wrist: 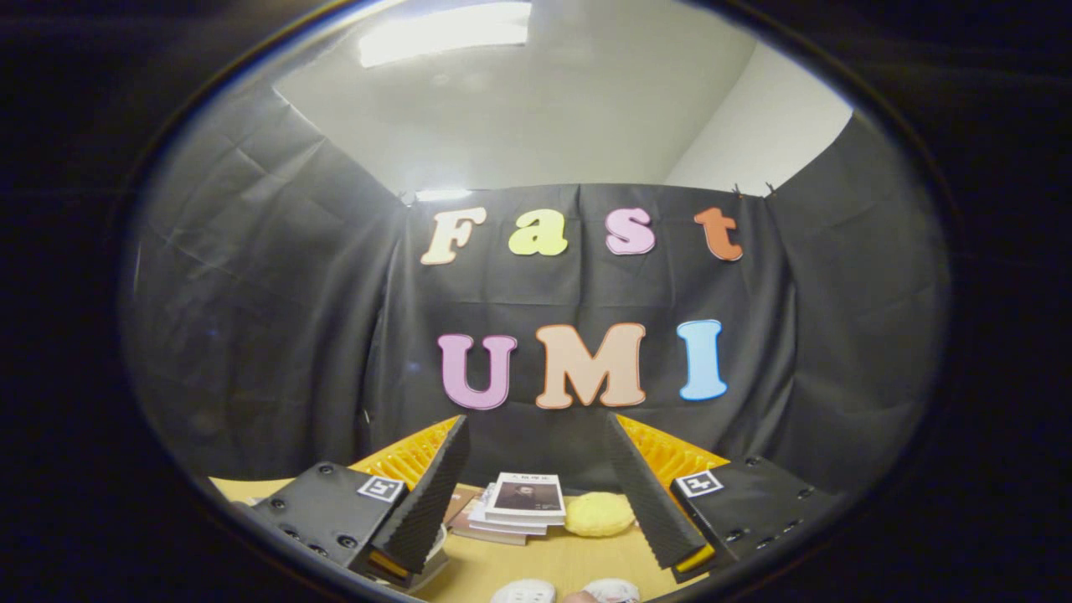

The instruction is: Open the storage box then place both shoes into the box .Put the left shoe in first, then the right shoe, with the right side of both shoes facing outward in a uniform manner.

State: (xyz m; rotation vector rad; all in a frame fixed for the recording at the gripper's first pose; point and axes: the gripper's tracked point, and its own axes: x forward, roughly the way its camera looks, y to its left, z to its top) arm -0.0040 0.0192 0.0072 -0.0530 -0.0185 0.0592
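Observation:
My gripper [536, 431] is held high and level, its two black ribbed fingers [435, 486] spread wide with nothing between them. It faces the booth's back wall. Far below, between the fingers, two pale rounded shapes [565, 591] peek over the wooden table's near side; they look like the tops of the shoes, but too little shows to be sure.
A stack of books [519, 502] lies on the wooden table [553, 557] beyond the fingers, with a yellow round sponge-like object [599, 513] to its right. Black cloth walls close the booth on three sides.

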